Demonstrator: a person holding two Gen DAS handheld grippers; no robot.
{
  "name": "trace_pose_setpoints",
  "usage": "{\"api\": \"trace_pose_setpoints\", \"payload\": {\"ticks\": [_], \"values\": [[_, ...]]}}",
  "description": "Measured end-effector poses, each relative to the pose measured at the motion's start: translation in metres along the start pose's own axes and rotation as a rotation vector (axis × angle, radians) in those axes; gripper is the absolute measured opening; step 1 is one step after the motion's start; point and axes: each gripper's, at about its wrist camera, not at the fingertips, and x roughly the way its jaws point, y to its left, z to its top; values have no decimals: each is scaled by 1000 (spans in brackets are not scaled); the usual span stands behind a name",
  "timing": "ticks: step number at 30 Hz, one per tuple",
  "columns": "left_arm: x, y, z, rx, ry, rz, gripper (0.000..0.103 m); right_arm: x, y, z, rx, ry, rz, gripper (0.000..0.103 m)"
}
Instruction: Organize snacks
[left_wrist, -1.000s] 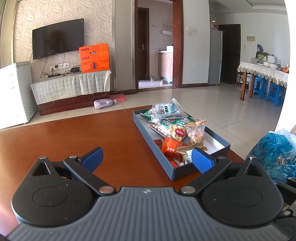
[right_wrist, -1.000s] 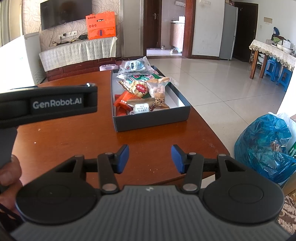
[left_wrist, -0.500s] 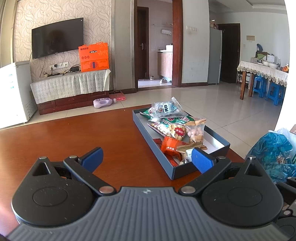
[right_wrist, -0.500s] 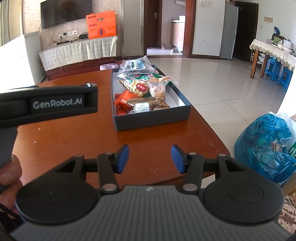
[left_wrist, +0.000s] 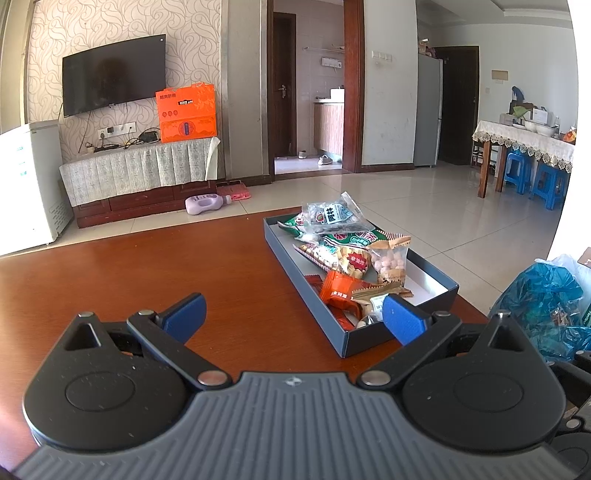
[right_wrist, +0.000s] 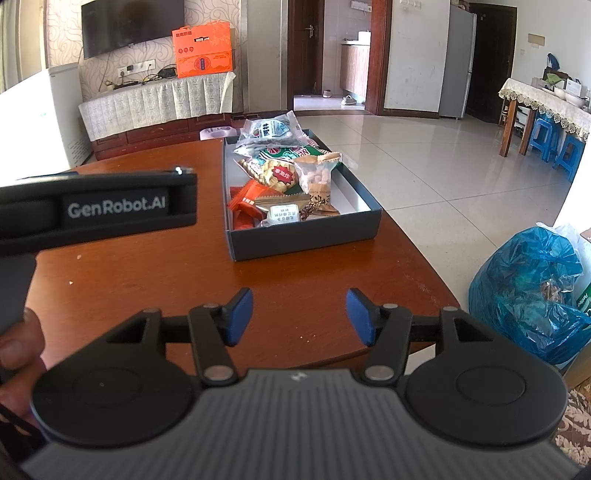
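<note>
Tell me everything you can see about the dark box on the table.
The box is a shallow, open rectangle, dark blue-grey outside and white inside; it looks like cardboard. It lies flat on the brown table near the edge. Snack packets fill most of it, piled loosely, while one strip of its floor stays bare. No gripper touches it.

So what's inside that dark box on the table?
The box holds snack packets: an orange wrapper, a clear bag of pale round balls, biscuits. Anything under the pile is hidden.
</note>
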Motion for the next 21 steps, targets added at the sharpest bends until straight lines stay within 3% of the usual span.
{"api": "trace_pose_setpoints", "payload": {"ticks": [21], "values": [[3, -2, -2, -2, 6, -5, 103, -1, 0, 1, -1, 1, 0, 59]]}}
